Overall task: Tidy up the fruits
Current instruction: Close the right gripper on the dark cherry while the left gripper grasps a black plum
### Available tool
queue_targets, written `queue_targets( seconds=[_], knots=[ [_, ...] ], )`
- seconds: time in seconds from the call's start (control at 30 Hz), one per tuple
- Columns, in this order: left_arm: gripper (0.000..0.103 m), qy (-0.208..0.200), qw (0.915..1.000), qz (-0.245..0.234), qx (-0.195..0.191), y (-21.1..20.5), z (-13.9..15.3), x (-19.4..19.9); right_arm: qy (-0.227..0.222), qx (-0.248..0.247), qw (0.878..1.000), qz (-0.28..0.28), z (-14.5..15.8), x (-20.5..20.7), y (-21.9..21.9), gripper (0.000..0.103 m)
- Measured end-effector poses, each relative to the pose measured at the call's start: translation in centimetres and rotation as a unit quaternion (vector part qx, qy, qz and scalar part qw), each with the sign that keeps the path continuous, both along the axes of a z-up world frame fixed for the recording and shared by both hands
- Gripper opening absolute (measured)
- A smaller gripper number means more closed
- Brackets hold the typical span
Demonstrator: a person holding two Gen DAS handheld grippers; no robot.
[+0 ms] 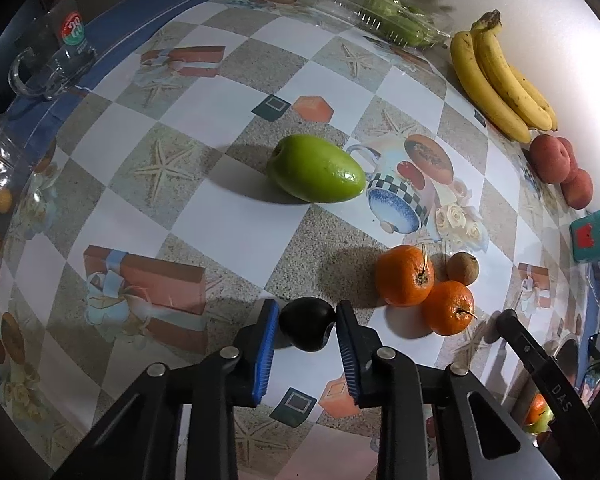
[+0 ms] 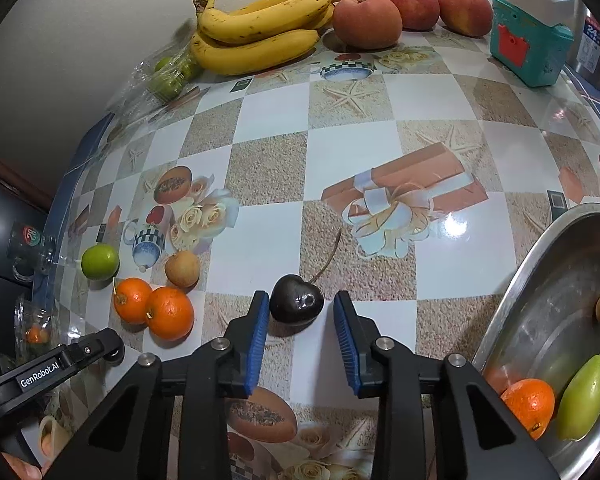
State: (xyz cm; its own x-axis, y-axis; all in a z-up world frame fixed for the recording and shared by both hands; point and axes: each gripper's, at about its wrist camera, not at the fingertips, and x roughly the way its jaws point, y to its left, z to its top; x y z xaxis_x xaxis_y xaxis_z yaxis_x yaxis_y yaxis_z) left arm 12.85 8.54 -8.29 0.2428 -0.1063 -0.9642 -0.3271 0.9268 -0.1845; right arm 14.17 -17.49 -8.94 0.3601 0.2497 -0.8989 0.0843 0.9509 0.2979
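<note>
Judging by the steel bowl [image 2: 560, 312] at four o'clock holding three fruits, sorting is partway: left gripper [image 1: 308, 306] clamps a dark cherry [image 1: 306, 330], right gripper [image 2: 301, 296] narrowly straddles a second cherry [image 2: 296, 311], while oranges [image 2: 168, 312] at eight o'clock and bananas [image 2: 260, 28] at twelve await.

Patterned table [image 2: 340, 152], bananas [image 2: 260, 28], peaches [image 2: 366, 20], oranges [image 2: 152, 310]

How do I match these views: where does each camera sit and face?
Left wrist: sits on the left gripper, faces steeply down at the table; its jaws clamp a dark cherry.
Right wrist: sits on the right gripper, faces down; its jaws straddle a stemmed cherry, metal bowl at right.
Shared: bananas, two oranges, and each other's gripper at the edge.
</note>
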Motion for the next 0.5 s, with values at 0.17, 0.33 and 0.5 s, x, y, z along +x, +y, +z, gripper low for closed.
queue_targets(
  seconds=[0.17,0.33,0.5],
  knots=[
    [0.030,-0.002,1.0000,0.001,-0.003,0.15,0.10,-0.01,-0.001,0.000,1.000,0.000,-0.07,0.07,0.05,0.033],
    [0.029,-0.006,0.9999,0.001,-0.011,0.33,0.26,-0.15,-0.002,0.002,1.000,0.001,-0.17,0.15,0.12,0.029],
    [0.029,-0.004,0.9998,0.006,-0.021,0.67,0.27,-0.19,-0.003,-0.001,1.000,0.005,-0.17,0.29,0.43,0.028]
  ],
)
